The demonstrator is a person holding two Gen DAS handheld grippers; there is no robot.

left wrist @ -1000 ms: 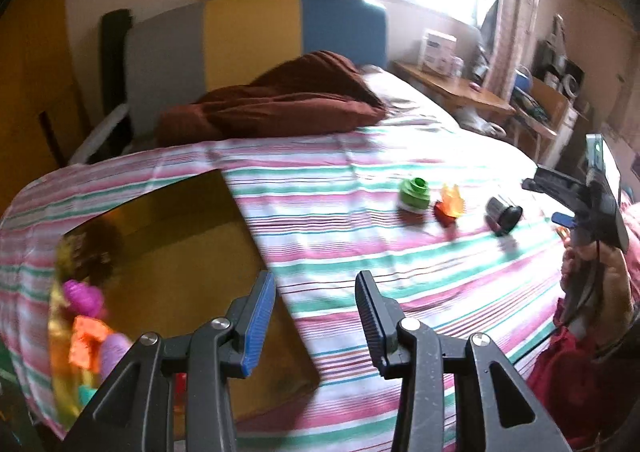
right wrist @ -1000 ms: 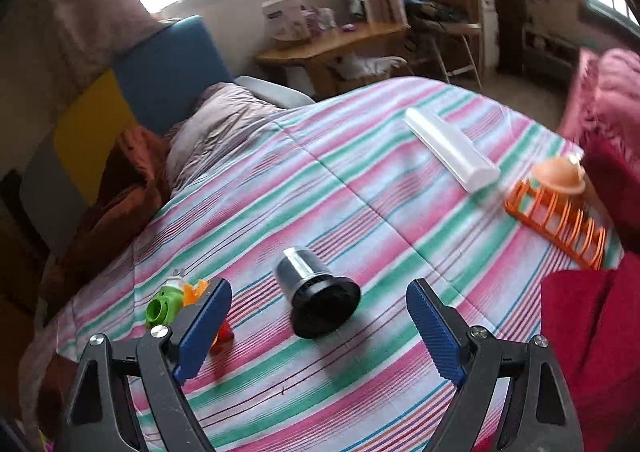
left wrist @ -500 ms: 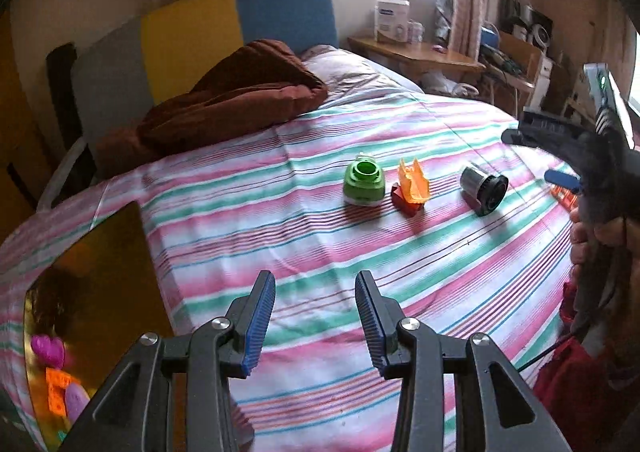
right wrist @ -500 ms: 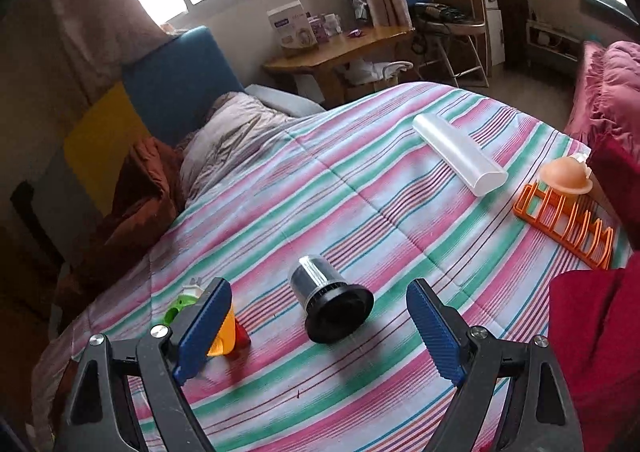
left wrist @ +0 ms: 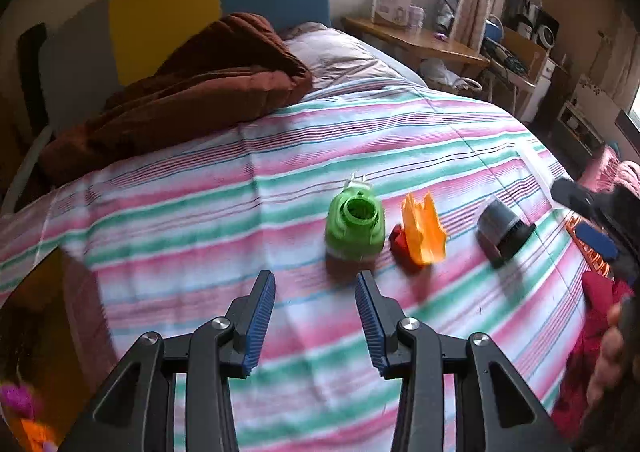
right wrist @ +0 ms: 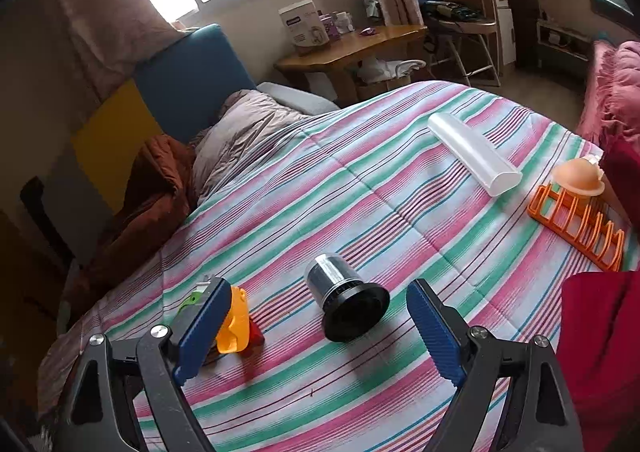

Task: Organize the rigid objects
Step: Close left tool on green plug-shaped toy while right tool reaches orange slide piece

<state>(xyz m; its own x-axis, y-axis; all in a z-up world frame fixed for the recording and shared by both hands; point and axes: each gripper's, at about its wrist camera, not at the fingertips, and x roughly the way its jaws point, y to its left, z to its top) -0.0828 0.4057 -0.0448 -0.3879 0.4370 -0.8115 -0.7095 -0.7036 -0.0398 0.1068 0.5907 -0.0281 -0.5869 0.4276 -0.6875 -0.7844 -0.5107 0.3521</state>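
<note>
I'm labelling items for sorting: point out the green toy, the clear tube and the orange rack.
green toy (left wrist: 354, 230), left wrist view, on its green body.
clear tube (right wrist: 474, 152), right wrist view, mid-length.
orange rack (right wrist: 576, 228), right wrist view, on its slats.

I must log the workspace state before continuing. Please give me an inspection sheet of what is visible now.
Surface: striped bedspread, mostly flat.
Job's things: green piece, orange piece and metal cup with black base, which lies on its side, in a row; clear tube, orange rack.
Clutter: brown blanket at headboard.
Grippers: left gripper open, empty, short of green piece; right gripper open wide, empty, near cup.
Cables: nothing seen.
Surroundings: wooden desk, window, chair.
</note>
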